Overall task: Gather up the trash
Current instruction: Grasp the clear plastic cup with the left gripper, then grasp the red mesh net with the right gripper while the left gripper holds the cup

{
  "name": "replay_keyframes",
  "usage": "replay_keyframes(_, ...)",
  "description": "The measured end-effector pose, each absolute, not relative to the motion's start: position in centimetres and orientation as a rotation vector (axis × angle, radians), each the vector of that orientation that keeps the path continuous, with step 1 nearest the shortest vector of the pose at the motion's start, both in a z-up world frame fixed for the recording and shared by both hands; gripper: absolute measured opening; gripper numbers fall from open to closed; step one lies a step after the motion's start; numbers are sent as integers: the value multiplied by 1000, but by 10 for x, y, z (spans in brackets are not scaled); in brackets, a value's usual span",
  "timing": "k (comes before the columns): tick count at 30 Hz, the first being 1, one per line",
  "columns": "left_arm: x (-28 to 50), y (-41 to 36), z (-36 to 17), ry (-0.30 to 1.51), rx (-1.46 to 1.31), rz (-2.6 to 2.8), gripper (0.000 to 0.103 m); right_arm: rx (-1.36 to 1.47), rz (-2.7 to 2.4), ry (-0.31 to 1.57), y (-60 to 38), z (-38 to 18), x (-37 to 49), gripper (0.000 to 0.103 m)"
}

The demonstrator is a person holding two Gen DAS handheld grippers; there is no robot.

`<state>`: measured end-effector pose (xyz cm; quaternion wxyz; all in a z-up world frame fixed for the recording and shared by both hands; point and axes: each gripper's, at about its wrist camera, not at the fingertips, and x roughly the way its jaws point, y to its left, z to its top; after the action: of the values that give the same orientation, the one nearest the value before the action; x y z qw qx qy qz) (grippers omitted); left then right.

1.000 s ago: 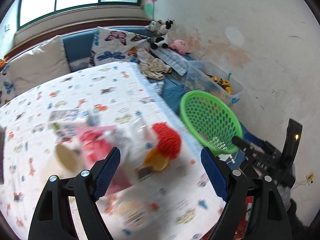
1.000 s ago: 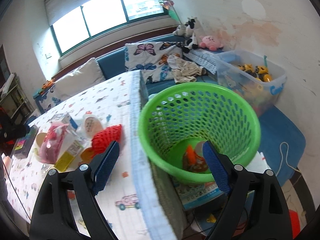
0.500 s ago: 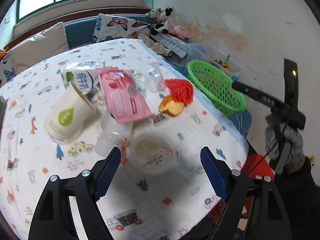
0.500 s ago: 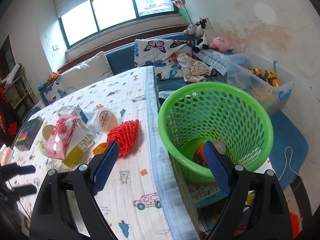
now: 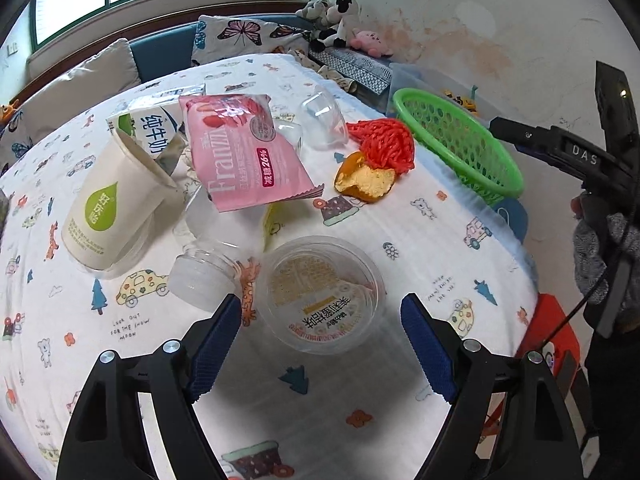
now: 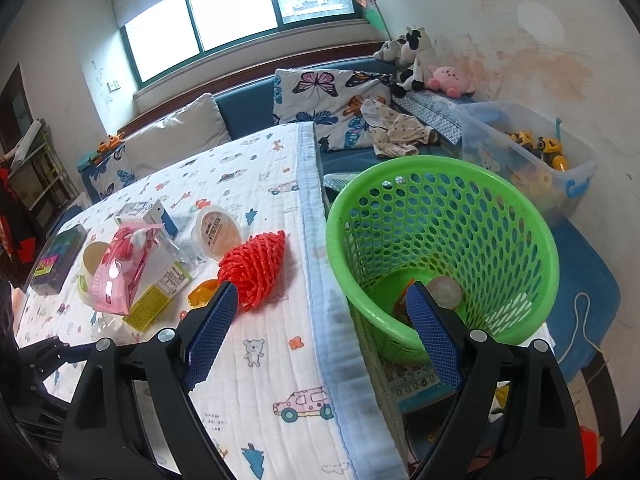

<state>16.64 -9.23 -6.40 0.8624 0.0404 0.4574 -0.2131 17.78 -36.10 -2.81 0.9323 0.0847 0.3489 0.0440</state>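
Note:
My left gripper (image 5: 322, 340) is open and empty, hovering just above a clear plastic dessert cup (image 5: 324, 294) on the table. Beyond it lie a clear jar (image 5: 204, 268), a white paper cup (image 5: 114, 204), a pink wrapper (image 5: 240, 152), a milk carton (image 5: 154, 128), an orange peel (image 5: 366, 180) and a red foam net (image 5: 386, 144). My right gripper (image 6: 320, 320) is open and empty over the table edge, beside the green basket (image 6: 440, 216). The basket holds a few trash pieces (image 6: 442, 292). The red net (image 6: 256, 264) lies left of it.
The table (image 6: 288, 360) has a printed white cloth and its edge runs beside the basket. A sofa with cushions (image 6: 332, 96) stands behind. A clear toy bin (image 6: 532, 152) is right of the basket. A dark box (image 6: 60, 256) lies at the table's left.
My left gripper has pulled back from the basket side and dropped low over the trash pile, close to the clear dessert cup. My right gripper drew back slightly from the basket.

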Motion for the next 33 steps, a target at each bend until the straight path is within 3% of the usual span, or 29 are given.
replay_keyframes(9, 171, -102, -71, 954, 136, -417, 78, 167, 116, 740, -354, -33, 186, 86)
replay_keyframes(16, 169, -104, -72, 948, 158, -412, 67, 169, 136, 765, -344, -36, 196, 86)
replay_keyframes(33, 149, -75, -32, 874, 81, -448, 67, 190, 226, 849, -308, -58, 240, 83)
